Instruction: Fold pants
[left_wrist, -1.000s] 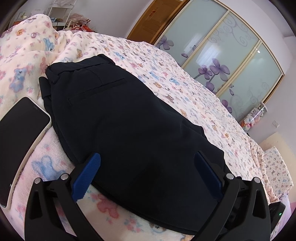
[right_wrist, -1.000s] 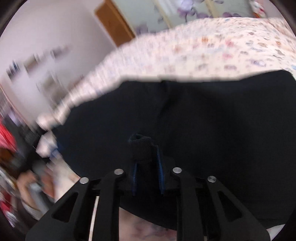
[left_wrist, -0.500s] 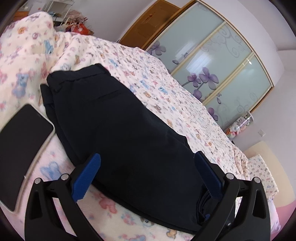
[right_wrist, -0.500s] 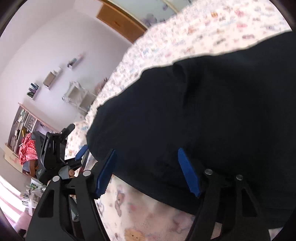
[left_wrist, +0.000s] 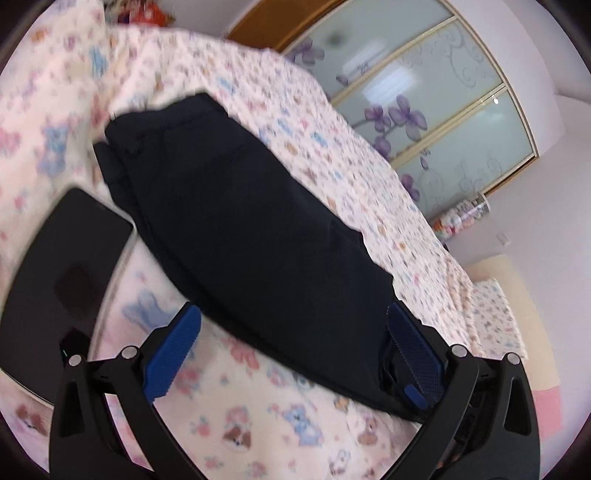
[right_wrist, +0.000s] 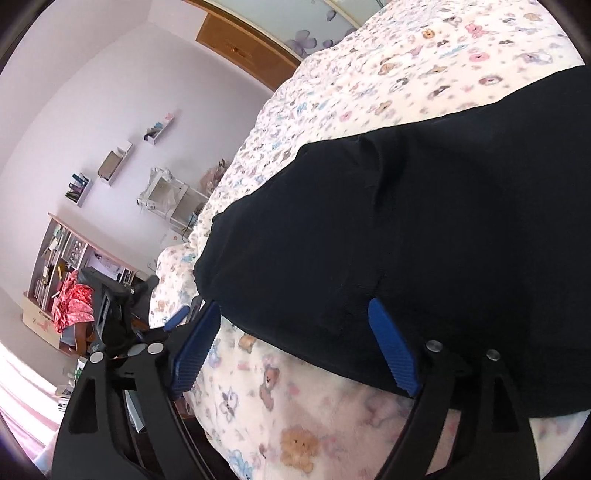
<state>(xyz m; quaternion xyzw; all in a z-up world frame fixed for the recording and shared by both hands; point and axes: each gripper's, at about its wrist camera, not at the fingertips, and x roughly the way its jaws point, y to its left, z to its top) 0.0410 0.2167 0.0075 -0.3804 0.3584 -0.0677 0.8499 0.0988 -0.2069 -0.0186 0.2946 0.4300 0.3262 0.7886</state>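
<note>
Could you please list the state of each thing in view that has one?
pants: folded, lying on the bed, ungripped
left claw: open, empty
right claw: open, empty
phone: screen dark, lying flat beside the pants
wardrobe doors: closed

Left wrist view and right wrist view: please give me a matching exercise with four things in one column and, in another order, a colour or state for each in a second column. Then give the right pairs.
Column one:
1. pants
2. phone
3. left hand-held gripper
4. bedspread

Column two:
A. pale, printed with little bears and flowers
B. open, holding nothing
C. dark, folded, lying on the bed
D. black screen up, beside the pants

Right pairs: 1-C, 2-D, 3-B, 4-A

The right hand-held gripper is open too.
</note>
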